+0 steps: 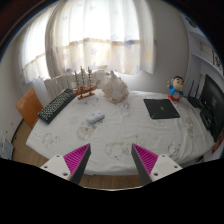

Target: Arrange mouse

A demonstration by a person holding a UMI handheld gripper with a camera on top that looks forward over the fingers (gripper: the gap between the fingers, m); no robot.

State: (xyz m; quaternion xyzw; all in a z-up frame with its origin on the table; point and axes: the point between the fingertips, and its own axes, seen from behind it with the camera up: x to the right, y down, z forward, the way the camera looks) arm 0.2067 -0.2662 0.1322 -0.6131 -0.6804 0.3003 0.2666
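Both pink pads [77, 158] stand nearest the lens, spread wide with nothing between them; the gripper [111, 162] is open and empty, held back from the near edge of the table [120, 140]. That stance looks like a survey before an approach, high enough to take in the whole white cloth.

Beyond the fingers, left of centre, lies a small pale object that is probably the mouse [95, 119], though it is too small to be sure. It rests alone on the cloth, well apart from the dark mouse mat [161, 108] on the right, which I judge to be its intended place. 1 keyboard [56, 105] lies slantwise at the left edge, so mouse and mat are on opposite sides of it.

At the back stand a model ship [85, 83], a white lumpy ornament [116, 89] and a small blue figure [176, 88], all against the curtained window and clear of the working area.

Next move, as I judge it: lower the open fingers toward the mouse.
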